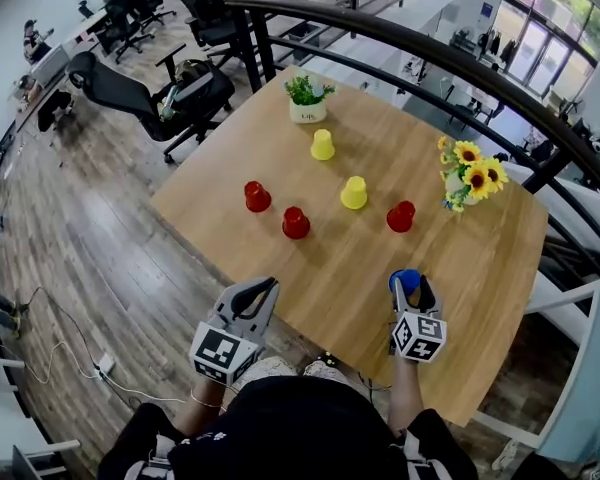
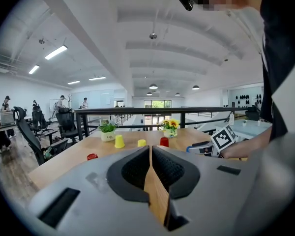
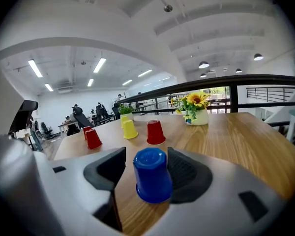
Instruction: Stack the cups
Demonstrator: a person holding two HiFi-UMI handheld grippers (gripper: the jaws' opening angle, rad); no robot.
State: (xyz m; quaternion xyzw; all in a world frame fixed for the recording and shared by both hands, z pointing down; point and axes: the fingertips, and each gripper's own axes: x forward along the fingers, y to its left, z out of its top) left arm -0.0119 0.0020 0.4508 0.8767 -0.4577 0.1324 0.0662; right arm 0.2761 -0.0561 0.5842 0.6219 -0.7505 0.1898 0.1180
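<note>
My right hand-held gripper [image 1: 410, 288] is released: its dark, ribbed pads [image 3: 189, 176] stand apart around an upturned blue cup [image 3: 151, 176], which rests on the wooden desk [image 1: 460, 298] near its front edge. One pad looks almost touching the cup and the other shows a gap. My left hand-held gripper [image 2: 151, 154] is clenched on nothing, just off the desk's near edge. Three red cups [image 1: 296, 222] and two yellow cups [image 1: 354, 192] stand upturned further back, well apart. The risk, I judge, is in the squeeze. The cup is smooth, glossy plastic, tapered and probably light, so an uneven close could shove it sideways, tip it, or pop it up out of the pads
</note>
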